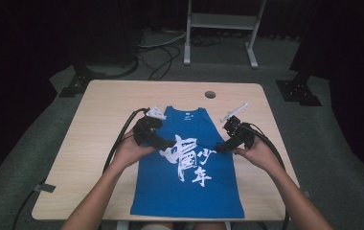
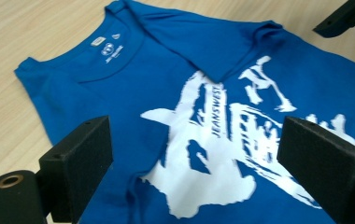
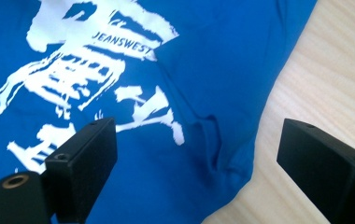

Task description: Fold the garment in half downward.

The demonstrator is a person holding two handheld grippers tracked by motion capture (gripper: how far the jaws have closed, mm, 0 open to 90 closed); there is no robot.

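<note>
A shirt (image 1: pixel 187 182) is laid flat on the worktop (image 1: pixel 98 110), its collar toward the far edge and its hem at the near edge. The left gripper (image 1: pixel 168 143) is held over its left side, the right gripper (image 1: pixel 220 147) over its right edge. A round hole (image 1: pixel 210 94) is set behind the collar.

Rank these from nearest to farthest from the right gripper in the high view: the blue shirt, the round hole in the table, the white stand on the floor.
From the right gripper:
1. Blue shirt, right under its fingers, mid-table.
2. Round hole, near the table's far edge.
3. White stand, on the floor beyond the table.
</note>
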